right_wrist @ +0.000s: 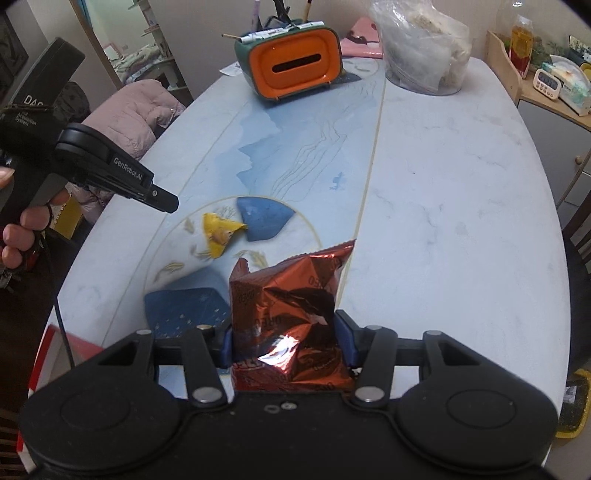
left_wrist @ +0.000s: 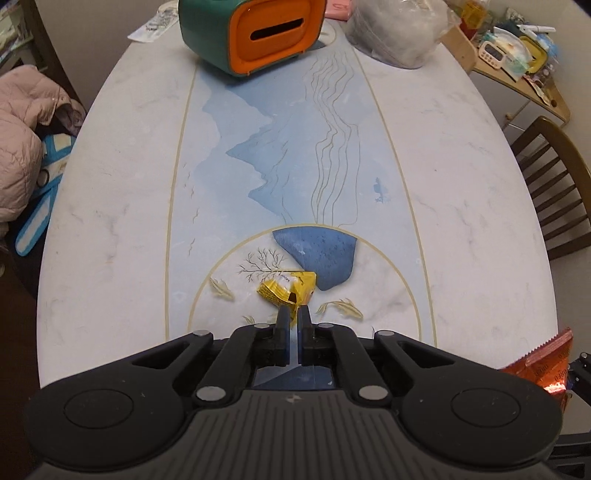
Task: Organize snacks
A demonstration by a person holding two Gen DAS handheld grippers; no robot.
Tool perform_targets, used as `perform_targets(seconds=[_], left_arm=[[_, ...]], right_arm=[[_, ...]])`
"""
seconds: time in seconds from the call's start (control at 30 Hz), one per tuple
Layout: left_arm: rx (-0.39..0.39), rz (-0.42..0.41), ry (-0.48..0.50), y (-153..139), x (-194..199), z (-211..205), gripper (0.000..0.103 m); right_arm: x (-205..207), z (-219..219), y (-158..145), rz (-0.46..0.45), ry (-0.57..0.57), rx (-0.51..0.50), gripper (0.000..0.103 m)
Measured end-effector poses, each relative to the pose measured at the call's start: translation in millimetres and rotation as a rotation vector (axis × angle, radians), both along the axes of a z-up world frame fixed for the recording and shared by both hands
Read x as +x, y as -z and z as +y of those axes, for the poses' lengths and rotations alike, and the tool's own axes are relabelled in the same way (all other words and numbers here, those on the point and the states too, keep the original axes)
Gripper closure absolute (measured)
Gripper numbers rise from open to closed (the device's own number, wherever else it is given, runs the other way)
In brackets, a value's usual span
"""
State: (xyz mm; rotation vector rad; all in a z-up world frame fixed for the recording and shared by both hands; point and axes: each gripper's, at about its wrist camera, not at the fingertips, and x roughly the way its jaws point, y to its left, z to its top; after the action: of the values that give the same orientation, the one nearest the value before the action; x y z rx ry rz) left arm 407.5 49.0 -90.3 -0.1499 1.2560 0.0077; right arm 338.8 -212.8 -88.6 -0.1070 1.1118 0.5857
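A: The right hand-held gripper [right_wrist: 290, 343] pinches the red pack [right_wrist: 291, 314] above the bench [right_wrist: 443, 221]. The left hand-held gripper [left_wrist: 294, 317] is almost closed on an edge of the yellow pack [left_wrist: 288, 290], just above the bench.

B: So both picks look done; I think next comes carrying them to one place.

A: The orange box [right_wrist: 295, 66] and the plastic bag [right_wrist: 421, 48] stand far behind; nothing blocks the way.

Left gripper [left_wrist: 294, 314]: jaws nearly together, with the yellow snack packet [left_wrist: 288, 291] just at their tips; whether they pinch it is unclear.
Yellow snack packet: crumpled, lying on the bench [left_wrist: 461, 206].
Far end: green-and-orange box [left_wrist: 255, 31], beside a clear plastic bag [left_wrist: 399, 29].
Right edge: red foil packet [left_wrist: 543, 365].
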Motion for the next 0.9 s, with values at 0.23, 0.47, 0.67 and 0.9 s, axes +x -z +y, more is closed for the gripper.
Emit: perform_targets(seconds=[0.23, 0.47, 0.67, 0.9], left_arm=[[-0.026, 0.015, -0.016, 13.6, 1.5, -5.3, 0.090], [-0.030, 0.048, -0.059, 43.4, 20.9, -12.3, 0.043], [0.007, 0.108, -0.105, 81.1, 38.8, -9.3, 0.043], [0.031, 0.121, -0.124, 98.1, 47.3, -7.4, 0.044]], right_arm=[[-9.7, -5.0, -2.9, -0.007, 0.008, 0.018, 0.053], [-3.6, -14.5, 7.7, 0.008, 0.009, 0.026, 0.052], [8.7, -17.1, 23.0, 0.031, 0.009, 0.013, 0.053], [15.6, -16.9, 35.0, 0.054, 0.004, 0.012, 0.052]])
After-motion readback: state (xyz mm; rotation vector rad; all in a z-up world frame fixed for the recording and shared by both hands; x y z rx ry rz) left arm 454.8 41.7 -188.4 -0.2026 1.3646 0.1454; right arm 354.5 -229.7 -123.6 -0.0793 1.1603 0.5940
